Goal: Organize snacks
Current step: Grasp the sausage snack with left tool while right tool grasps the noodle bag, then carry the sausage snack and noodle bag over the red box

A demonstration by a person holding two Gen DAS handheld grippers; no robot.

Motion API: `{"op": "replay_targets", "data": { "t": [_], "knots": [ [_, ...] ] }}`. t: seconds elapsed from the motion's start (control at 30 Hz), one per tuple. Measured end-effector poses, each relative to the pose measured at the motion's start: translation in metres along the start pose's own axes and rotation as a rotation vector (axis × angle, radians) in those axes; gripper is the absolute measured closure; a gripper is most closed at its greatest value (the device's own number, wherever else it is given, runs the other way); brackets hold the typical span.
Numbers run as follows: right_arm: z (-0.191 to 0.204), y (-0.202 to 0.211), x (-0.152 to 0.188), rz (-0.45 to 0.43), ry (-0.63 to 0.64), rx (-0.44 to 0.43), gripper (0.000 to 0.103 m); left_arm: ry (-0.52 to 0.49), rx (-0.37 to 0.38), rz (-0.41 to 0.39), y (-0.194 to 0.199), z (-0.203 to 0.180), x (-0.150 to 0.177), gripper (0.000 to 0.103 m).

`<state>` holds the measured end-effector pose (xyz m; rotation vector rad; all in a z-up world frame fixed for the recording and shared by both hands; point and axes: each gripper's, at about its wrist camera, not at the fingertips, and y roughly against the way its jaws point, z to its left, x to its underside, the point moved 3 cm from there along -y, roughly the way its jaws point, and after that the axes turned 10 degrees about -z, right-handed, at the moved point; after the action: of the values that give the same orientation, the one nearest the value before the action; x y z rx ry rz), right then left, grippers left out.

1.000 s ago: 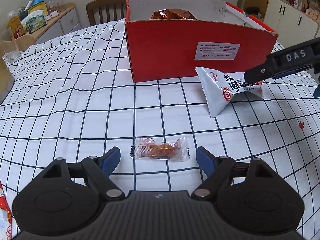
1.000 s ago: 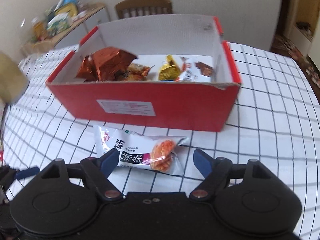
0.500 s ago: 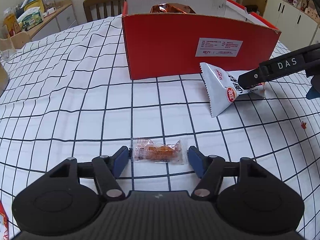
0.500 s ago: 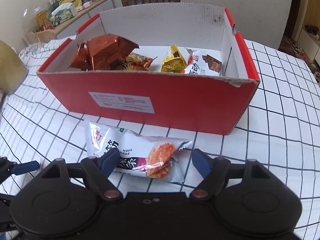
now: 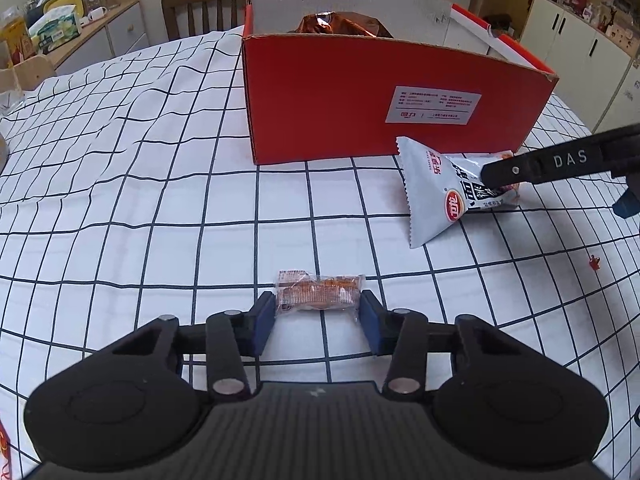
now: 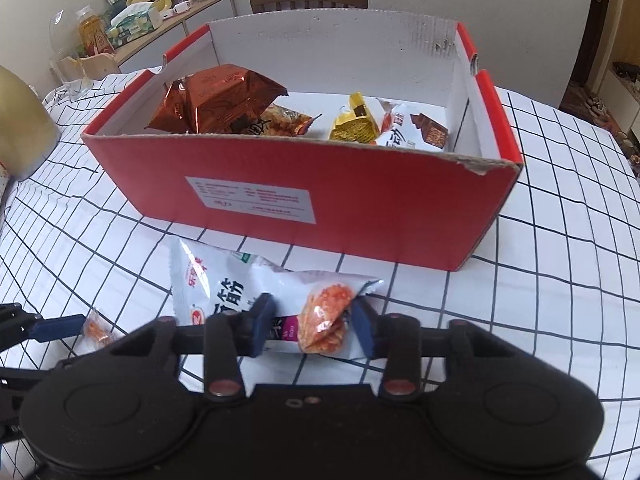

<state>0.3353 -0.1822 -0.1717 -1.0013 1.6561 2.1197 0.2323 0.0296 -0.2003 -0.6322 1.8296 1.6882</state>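
A red cardboard box (image 5: 360, 92) stands on the checked tablecloth; it also shows in the right wrist view (image 6: 360, 200), holding several snack packs. A small clear-wrapped orange snack (image 5: 318, 294) lies on the cloth between the blue pads of my left gripper (image 5: 318, 316), whose jaws touch its two ends. A white snack packet (image 6: 256, 292) lies in front of the box, between the blue pads of my right gripper (image 6: 314, 326), which press on its sides. The packet (image 5: 448, 192) and the right gripper also show in the left wrist view.
A wooden chair (image 5: 204, 4) stands behind the table. A side cabinet (image 5: 80, 36) with bottles and tissues is at the back left. White cupboards (image 5: 580, 48) are at the back right. A small red scrap (image 5: 595, 261) lies on the cloth at right.
Both grippers moved forward and down over their snacks and their jaws narrowed: the left around the small orange snack, the right around the white packet.
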Motion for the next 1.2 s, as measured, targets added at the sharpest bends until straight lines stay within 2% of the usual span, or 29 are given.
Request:
{"op": "replay_targets", "data": {
  "t": [0.17,0.37,0.83,1.2],
  "knots": [
    [0.001,0.011,0.001,-0.036,-0.020,0.017,0.087,0.047,0.000,0.005,0.001,0.007,-0.001,0.072],
    [0.006,0.024,0.007,-0.060,-0.015,0.027,0.099,0.056,0.005,-0.011,0.009,0.007,-0.002,0.072],
    [0.022,0.073,0.011,-0.145,0.007,-0.014,0.102,0.059,0.029,-0.034,0.040,-0.003,-0.004,0.072],
    [0.030,0.112,0.016,-0.221,0.063,-0.007,0.103,0.040,0.041,-0.068,0.061,-0.016,-0.012,0.072]
  ]
}}
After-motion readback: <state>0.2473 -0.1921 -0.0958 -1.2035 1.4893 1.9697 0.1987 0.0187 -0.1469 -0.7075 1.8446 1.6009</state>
